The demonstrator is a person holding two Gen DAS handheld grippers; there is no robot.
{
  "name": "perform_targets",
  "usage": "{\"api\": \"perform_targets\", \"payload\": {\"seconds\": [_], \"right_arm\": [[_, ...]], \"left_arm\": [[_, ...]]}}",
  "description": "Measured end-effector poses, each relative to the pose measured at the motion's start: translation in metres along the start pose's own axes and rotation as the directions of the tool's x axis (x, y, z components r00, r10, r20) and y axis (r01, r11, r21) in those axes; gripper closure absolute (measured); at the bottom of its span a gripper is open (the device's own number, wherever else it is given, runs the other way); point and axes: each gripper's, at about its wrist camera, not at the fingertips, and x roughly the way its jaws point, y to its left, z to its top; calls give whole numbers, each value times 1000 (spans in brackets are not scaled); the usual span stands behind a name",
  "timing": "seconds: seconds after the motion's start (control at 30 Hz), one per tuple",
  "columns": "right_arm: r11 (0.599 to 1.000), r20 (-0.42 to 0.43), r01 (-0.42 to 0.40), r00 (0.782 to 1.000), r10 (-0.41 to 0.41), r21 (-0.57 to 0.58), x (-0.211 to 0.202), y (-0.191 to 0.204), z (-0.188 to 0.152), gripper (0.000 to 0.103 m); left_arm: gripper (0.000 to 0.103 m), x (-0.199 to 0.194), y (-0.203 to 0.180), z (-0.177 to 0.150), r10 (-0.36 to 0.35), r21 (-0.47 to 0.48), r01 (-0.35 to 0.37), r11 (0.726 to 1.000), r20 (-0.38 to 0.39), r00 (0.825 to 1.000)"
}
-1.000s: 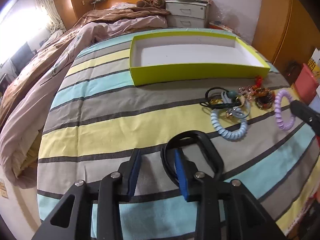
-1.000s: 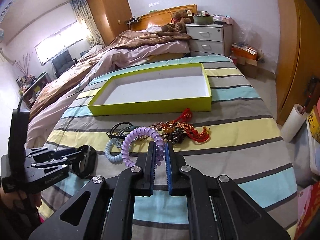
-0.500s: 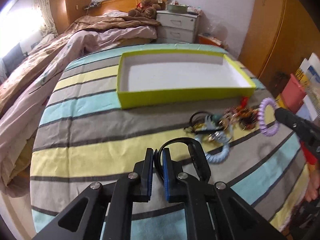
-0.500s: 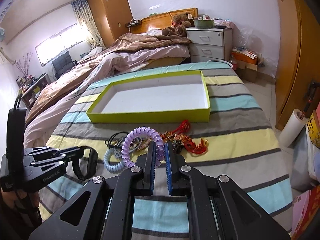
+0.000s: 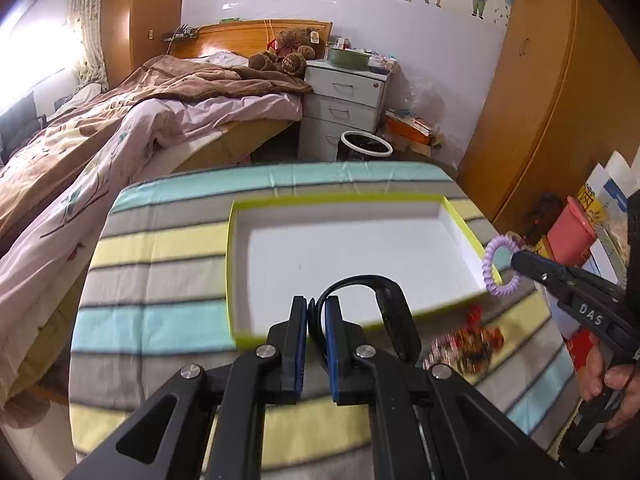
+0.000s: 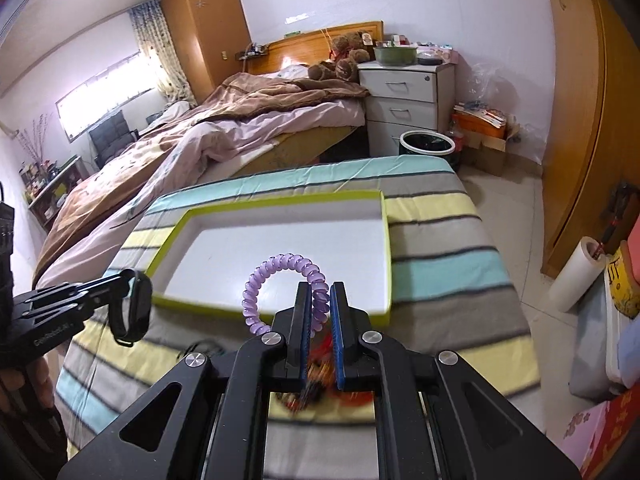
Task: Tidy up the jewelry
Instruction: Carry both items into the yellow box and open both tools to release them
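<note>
Left wrist: left gripper (image 5: 316, 320) clamped on black band (image 5: 384, 292), raised before empty tray (image 5: 240, 272). Right wrist: right gripper (image 6: 319, 312) pinches purple coil bracelet (image 6: 276, 276) above tray's near rim. Nothing placed; jewelry pile (image 5: 466, 346) remains on bed.

The left gripper (image 5: 316, 312) is being held clamped on a black band (image 5: 394, 312) while the right gripper (image 6: 319, 304) is being held clamped on a purple coil tie (image 6: 280, 276), both raised.

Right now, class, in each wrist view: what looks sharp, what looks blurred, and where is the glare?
Left wrist view: left gripper and black band sharp, yellow-green tray and striped bedspread motion-smeared, window blown out.
Right wrist view: right gripper and purple coil hair tie crisp, jewelry pile smeared.
</note>
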Motion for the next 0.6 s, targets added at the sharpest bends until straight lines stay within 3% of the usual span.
{"api": "perform_targets", "payload": {"seconds": [0.3,0.6], "right_arm": [[998,-66,49,997,-51,-29,60,-14,35,94],[995,-136,80,987,-89,-67,109,-23,49,94]], "left_arm": [[94,64,18,35,-13,-31,12,999,-44,999],[94,115,30,46,4,-41,-8,999,-107,994]]}}
